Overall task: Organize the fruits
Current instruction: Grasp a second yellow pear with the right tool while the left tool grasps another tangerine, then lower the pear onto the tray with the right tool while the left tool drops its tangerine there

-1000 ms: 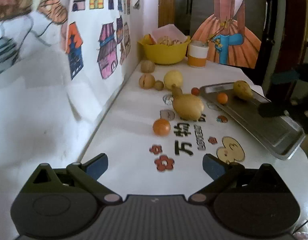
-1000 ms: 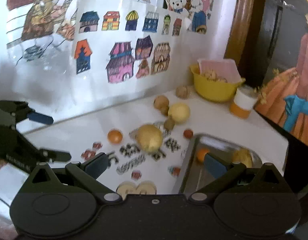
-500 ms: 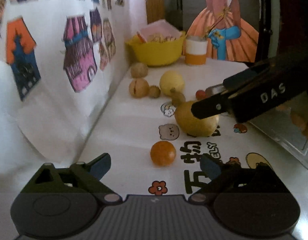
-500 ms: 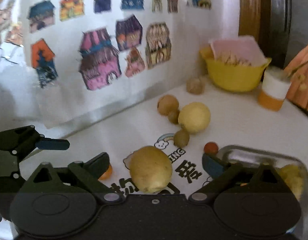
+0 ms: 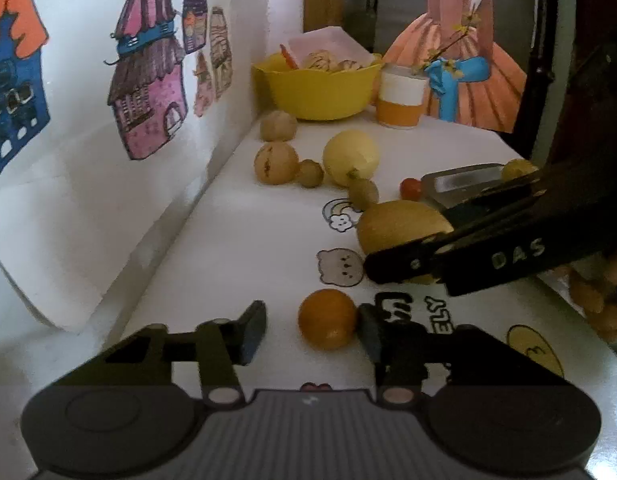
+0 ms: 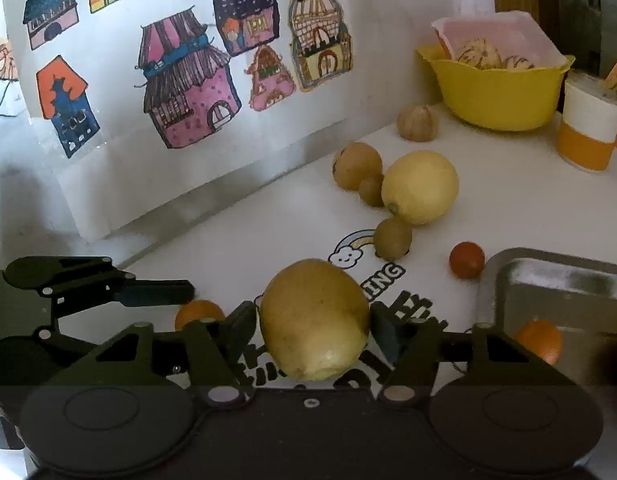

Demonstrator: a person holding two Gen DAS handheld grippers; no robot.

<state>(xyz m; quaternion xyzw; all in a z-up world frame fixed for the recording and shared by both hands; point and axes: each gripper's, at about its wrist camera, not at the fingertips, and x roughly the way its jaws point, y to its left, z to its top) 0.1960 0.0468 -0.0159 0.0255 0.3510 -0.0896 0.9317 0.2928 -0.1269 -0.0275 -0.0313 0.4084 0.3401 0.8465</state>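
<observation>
Two hand-held grippers work over a white tabletop (image 5: 236, 248) scattered with fruit, beside a wall of house drawings. The right gripper (image 6: 312, 330) has its jaws apart around a large yellow pear (image 6: 314, 318), one finger close on each side; whether they already touch the skin cannot be told. The pear sits on the table just left of a metal tray (image 6: 556, 280), which already holds a small orange fruit (image 6: 538, 340). The left gripper (image 5: 310, 330) is also apart, with a small orange (image 5: 327, 319) between its fingers, close against the right one. The pear looks heavy for its size, firm, smooth and easily bruised, so a grip across its widest part seems safest. The orange looks light, round and likely to roll, best held across its middle.
</observation>
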